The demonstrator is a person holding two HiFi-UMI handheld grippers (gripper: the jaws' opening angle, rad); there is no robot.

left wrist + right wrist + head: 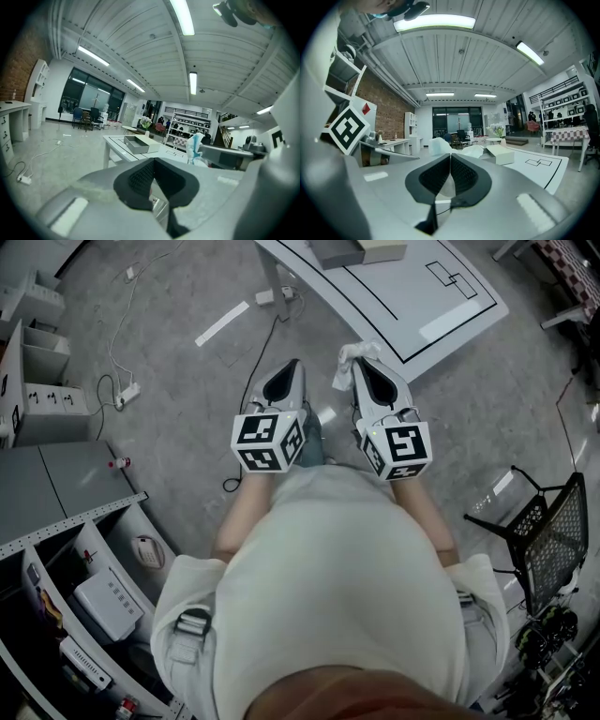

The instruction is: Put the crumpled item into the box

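One crumpled item [356,354] outside box [132,146]

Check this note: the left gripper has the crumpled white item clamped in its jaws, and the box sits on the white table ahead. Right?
Wrong gripper. The right gripper view shows the crumpled white item clamped in the right gripper; the left gripper is shut on nothing. The box does sit on the white table ahead.

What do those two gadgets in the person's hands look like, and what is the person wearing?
The left gripper and right gripper are pale grey wedges with black ridged pads and a black-and-white marker cube behind each. The person wears a pale short-sleeved shirt.
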